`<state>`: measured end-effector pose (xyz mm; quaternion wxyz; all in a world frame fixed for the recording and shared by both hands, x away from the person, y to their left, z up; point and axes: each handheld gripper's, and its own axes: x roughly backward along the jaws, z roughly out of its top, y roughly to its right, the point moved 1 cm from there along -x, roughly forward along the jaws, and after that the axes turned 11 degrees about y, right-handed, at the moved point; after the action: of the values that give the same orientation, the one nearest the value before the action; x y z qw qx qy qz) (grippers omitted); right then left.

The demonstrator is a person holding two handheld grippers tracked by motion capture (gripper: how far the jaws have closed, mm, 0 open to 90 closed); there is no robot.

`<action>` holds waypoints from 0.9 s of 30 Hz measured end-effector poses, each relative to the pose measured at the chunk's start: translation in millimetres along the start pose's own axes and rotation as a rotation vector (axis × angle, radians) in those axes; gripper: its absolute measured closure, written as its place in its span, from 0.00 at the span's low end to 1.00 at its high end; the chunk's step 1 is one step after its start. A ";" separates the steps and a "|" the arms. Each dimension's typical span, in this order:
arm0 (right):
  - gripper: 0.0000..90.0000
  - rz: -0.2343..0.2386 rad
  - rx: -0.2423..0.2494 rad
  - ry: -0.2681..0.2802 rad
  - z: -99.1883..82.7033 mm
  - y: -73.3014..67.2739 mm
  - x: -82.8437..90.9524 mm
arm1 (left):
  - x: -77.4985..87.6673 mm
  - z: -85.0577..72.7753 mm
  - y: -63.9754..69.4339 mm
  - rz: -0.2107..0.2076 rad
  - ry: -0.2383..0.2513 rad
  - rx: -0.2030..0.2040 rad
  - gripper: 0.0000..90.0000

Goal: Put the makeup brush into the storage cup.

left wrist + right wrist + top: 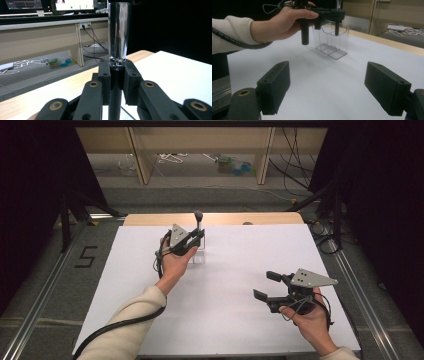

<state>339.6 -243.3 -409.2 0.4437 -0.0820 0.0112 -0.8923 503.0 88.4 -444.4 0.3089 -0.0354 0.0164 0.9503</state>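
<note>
- High view, upper centre: left gripper (196, 241) clamped on upright dark rod (199, 222) above clear holder (332, 41).
- Lower right: right gripper (266, 285) spread wide, nothing held.

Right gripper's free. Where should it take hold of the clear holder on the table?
Probably the clear holder's upright outer wall, near the top rim, coming from the open right gripper's side. Its thin walls stand vertical, and the left gripper with the dark stick crowds the other side.
</note>
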 end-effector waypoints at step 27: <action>0.24 0.007 -0.002 0.016 -1.7 0.4 -2.3 | 0.6 -7.2 -1.4 0.007 -0.017 -0.004 0.87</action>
<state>341.0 -241.8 -411.3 0.4465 -0.0754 0.0158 -0.8915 503.8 89.5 -451.6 0.3059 -0.0279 0.0119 0.9516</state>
